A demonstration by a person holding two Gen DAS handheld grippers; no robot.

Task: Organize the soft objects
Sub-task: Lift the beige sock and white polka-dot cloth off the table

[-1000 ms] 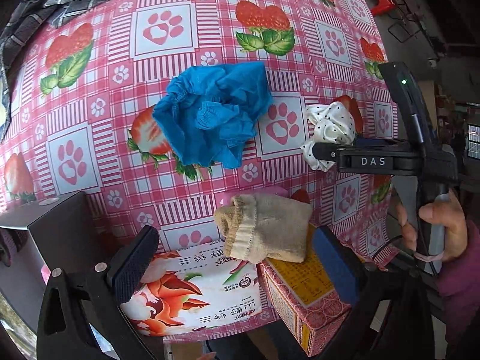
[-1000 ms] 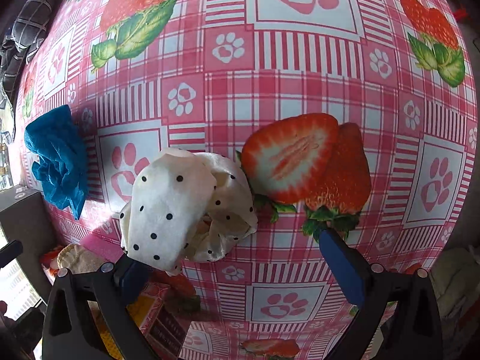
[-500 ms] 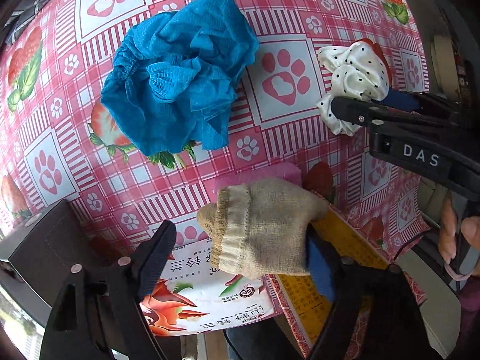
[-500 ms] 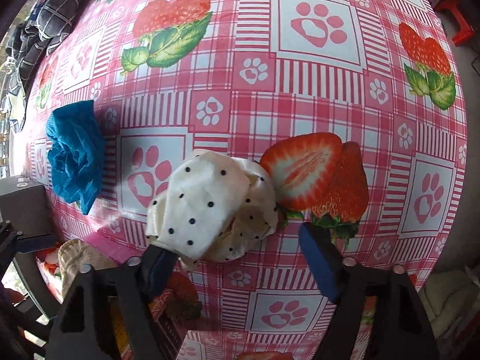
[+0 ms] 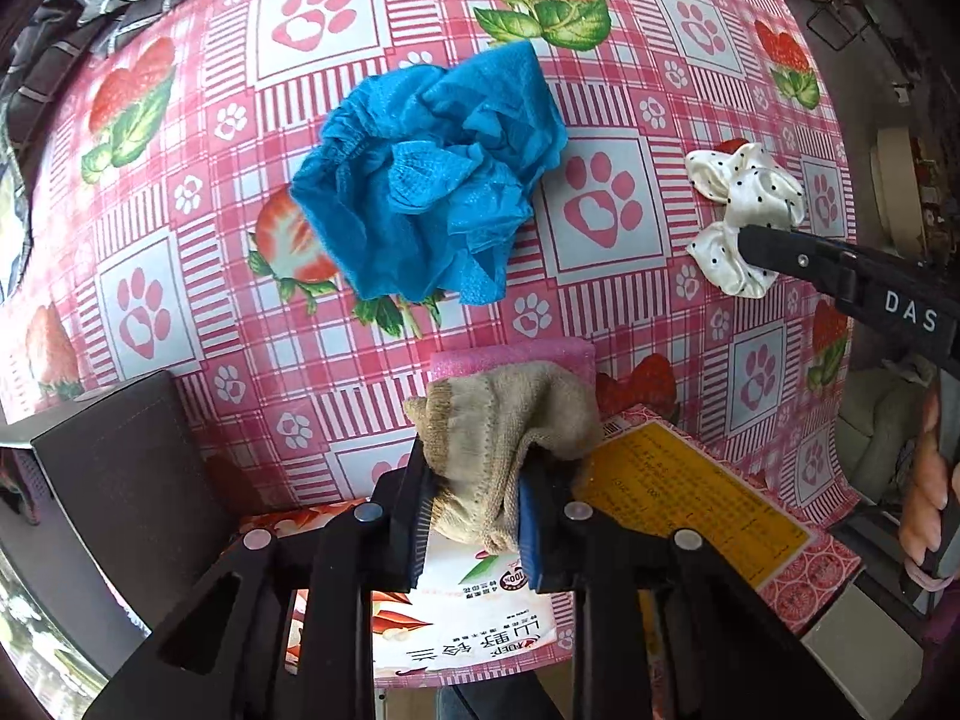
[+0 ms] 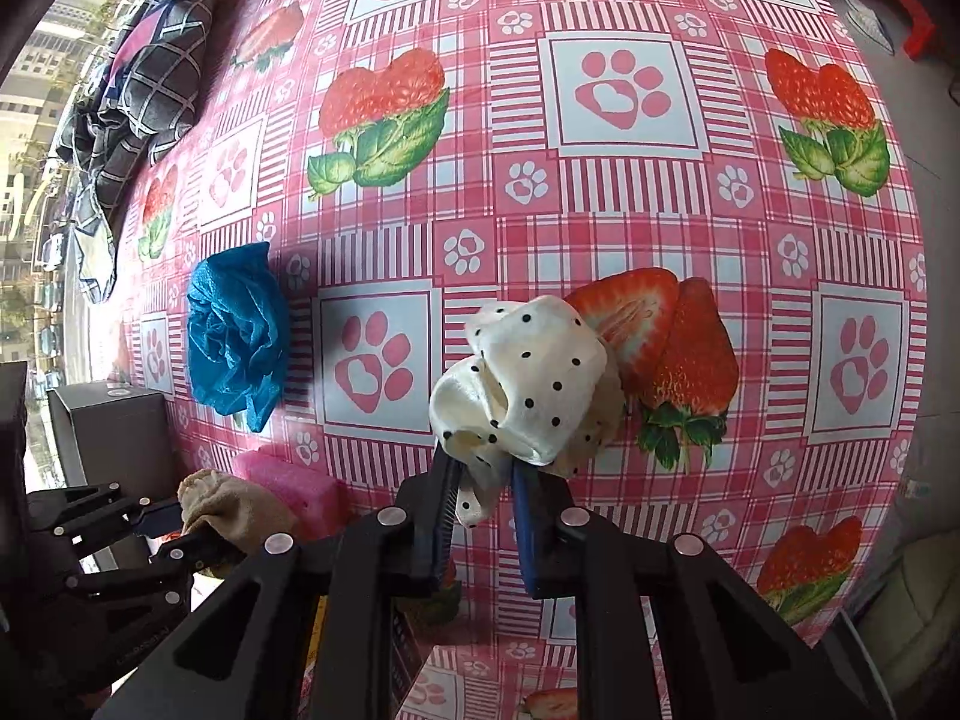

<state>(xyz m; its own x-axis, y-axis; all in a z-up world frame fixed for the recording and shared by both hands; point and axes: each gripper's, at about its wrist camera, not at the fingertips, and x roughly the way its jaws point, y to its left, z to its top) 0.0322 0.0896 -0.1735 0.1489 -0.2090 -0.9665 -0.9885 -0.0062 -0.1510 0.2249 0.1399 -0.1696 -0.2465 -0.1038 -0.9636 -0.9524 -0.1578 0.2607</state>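
My left gripper (image 5: 474,510) is shut on a beige knitted sock (image 5: 510,420), whose cuff bulges up between the pads; the sock (image 6: 234,510) also shows at the lower left of the right wrist view. My right gripper (image 6: 483,516) is shut on a white polka-dot scrunchie (image 6: 534,378), lifted a little off the cloth. The scrunchie (image 5: 744,204) and right gripper arm appear at the right of the left wrist view. A crumpled blue shoe cover (image 5: 432,186) lies loose on the strawberry tablecloth (image 5: 600,48).
A pink foam block (image 5: 510,357) sits just behind the sock. A yellow-and-red box (image 5: 708,498), a printed snack packet (image 5: 468,630) and a dark box (image 5: 126,468) crowd the near table edge. A dark plaid garment (image 6: 144,90) lies at the far left.
Both grippers went from wide open to shut: the left closed on the sock, the right closed on the scrunchie and rose with it off the tablecloth.
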